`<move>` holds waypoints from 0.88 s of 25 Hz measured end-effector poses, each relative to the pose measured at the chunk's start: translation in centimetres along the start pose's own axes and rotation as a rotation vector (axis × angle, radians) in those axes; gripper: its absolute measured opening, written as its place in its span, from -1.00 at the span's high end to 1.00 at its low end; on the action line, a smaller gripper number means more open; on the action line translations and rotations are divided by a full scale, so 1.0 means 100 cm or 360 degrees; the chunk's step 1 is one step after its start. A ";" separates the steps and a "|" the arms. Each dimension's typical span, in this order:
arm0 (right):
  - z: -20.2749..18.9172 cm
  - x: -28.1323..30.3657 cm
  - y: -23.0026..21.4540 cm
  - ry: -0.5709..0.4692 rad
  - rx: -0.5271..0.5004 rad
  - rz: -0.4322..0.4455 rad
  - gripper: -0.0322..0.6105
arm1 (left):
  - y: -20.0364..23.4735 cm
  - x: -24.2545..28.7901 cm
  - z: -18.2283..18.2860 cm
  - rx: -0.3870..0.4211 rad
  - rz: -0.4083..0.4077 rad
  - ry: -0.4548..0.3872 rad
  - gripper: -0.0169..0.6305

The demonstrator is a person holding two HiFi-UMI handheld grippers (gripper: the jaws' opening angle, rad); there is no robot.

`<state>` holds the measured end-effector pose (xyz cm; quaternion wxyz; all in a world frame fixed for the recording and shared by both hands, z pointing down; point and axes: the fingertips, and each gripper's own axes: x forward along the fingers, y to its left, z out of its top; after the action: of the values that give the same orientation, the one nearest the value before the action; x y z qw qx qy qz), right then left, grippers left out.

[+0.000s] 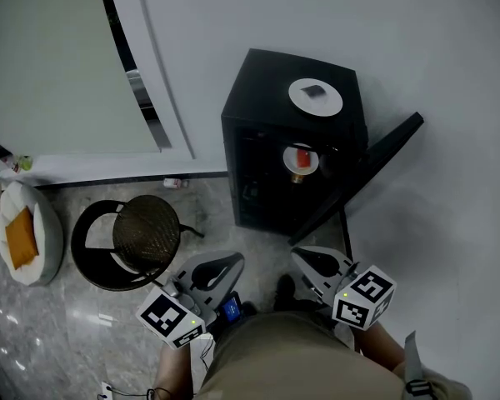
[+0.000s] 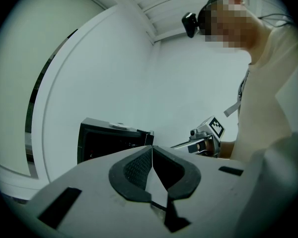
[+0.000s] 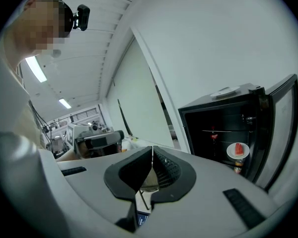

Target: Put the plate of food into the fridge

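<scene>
A black mini fridge (image 1: 267, 152) stands on the floor against the white wall, its door (image 1: 375, 169) swung open to the right. Inside on a shelf sits a white plate with a red piece of food (image 1: 301, 158), which also shows in the right gripper view (image 3: 237, 150). Another white plate with a dark item (image 1: 315, 97) lies on the fridge top. My left gripper (image 1: 232, 262) and right gripper (image 1: 305, 257) hover side by side in front of the fridge, apart from it. Both are shut with nothing between the jaws (image 2: 152, 148) (image 3: 152, 149).
A black round stool (image 1: 125, 240) stands to the left of the fridge, and a white cushion with an orange thing (image 1: 29, 233) lies further left. A small bottle (image 1: 175, 182) lies by the wall base. A bottle (image 3: 237, 168) stands under the plate in the fridge.
</scene>
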<state>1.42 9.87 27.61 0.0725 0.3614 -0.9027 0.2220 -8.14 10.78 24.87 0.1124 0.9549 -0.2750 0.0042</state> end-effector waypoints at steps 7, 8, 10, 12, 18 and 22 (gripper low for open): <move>0.017 0.002 -0.039 0.0007 0.0012 0.0072 0.83 | 0.011 0.041 0.007 0.0005 0.0044 0.0042 0.91; 0.020 0.002 -0.045 0.0006 0.0020 0.0085 0.83 | 0.013 0.047 0.009 0.0008 0.0052 0.0050 0.91; 0.028 0.000 -0.055 0.0002 0.0039 0.0116 0.83 | 0.014 0.058 0.010 0.0014 0.0067 0.0065 0.91; 0.033 -0.002 -0.065 -0.0006 0.0047 0.0145 0.83 | 0.014 0.069 0.011 0.0019 0.0083 0.0084 0.91; 0.045 -0.009 -0.101 -0.0010 0.0018 0.0181 0.83 | 0.012 0.100 0.014 0.0041 0.0145 0.0122 0.91; 0.062 -0.013 -0.121 -0.0039 -0.0055 0.0216 0.83 | 0.013 0.118 0.018 0.0060 0.0193 0.0142 0.91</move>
<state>10.87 0.13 25.88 0.0524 0.3007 -0.9297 0.2063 1.14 3.13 24.18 0.1061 0.9373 -0.3268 0.0588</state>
